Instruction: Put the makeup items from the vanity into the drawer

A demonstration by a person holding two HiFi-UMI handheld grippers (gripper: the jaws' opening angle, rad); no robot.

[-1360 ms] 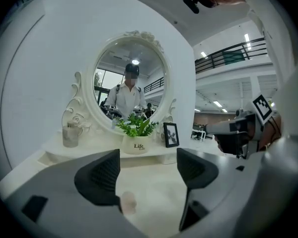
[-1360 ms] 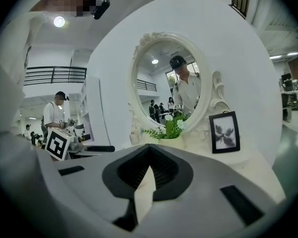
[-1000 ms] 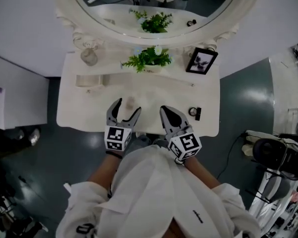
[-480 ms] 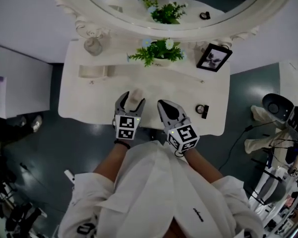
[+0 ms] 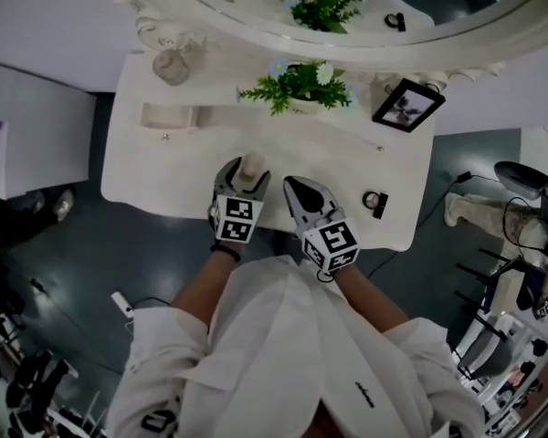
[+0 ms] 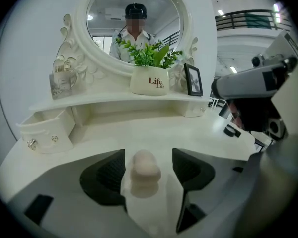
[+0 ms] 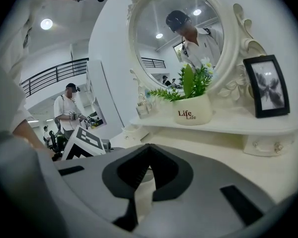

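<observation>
Straddling the makeup sponge with the left gripper. The sponge is standing upright on the surface, long axis vertical, sitting centred between the jaws. The jaws have just been closing a little but are standing wide, with a gap showing on each side, so they're not gripping yet. The right gripper is hovering just beside it, jaws closed tip to tip and holding nothing. The left is clearly nearer. The open drawer is sitting at the far left, well apart from the sponge. A small round compact is lying off to the right, nearer the right gripper. I'm guessing squeeze, then carry left.
</observation>
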